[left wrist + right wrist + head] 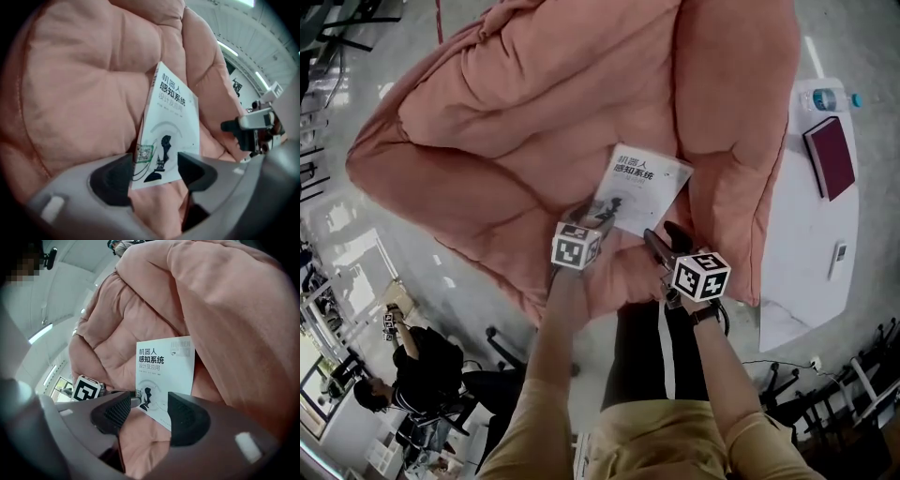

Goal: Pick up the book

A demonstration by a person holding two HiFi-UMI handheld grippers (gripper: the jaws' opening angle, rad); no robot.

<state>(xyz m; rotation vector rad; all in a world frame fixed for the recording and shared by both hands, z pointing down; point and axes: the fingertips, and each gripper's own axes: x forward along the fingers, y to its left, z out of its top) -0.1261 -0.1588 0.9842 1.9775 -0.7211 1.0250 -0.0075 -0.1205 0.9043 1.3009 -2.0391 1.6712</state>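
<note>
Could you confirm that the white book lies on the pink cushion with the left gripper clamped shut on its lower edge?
Not quite: the white book does lie on the pink cushion, but the left gripper is open, not clamped. The left gripper view shows its jaws apart at the book's lower edge.

Bright even light, soft shadows, fisheye-warped edges, dark vignetted corners

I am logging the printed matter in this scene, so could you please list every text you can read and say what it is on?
"机器人": white book, cover, top title line.
"感知系统": same cover, second line, bold.
"设计及应用": same cover, third line, lighter.
Unreadable: the tiny line under the title and the print at the cover's top right corner.
Nothing legible on the dark red book or the bottle.
</note>
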